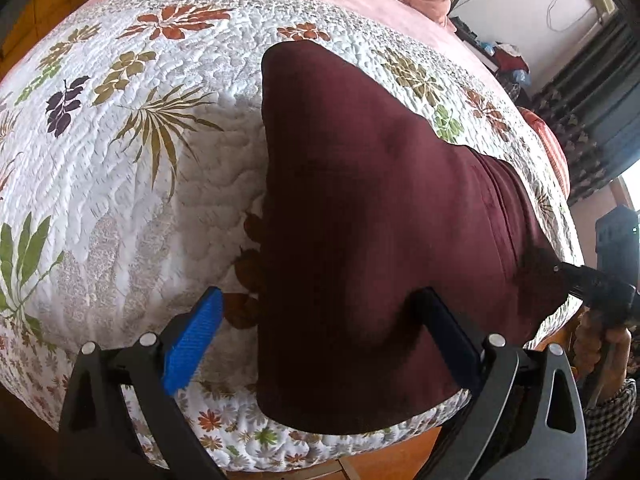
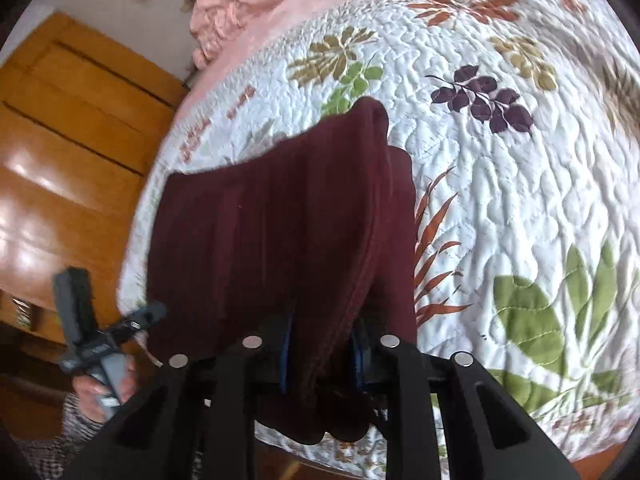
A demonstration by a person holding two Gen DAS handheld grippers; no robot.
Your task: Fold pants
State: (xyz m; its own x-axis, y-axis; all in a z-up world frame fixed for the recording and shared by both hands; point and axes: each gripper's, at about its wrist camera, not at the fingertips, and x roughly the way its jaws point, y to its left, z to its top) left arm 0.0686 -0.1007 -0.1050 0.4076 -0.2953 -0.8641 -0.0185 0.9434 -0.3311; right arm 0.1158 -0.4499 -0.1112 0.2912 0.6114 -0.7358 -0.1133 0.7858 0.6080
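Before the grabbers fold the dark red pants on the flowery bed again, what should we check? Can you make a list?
1. Right gripper pinching the pants: ok, cloth sits squeezed between its blue pads.
2. Left gripper holding the pants: not ok, its jaws stand wide open around the near edge.
3. Pants lying flat: not ok, the right wrist view shows bunched, stacked layers at the edge.
4. Room on the quilt to fold onto: ok, bare quilt lies beside the pants.
5. Pants fully on the bed: cannot tell, the near end sits at the quilt's edge.
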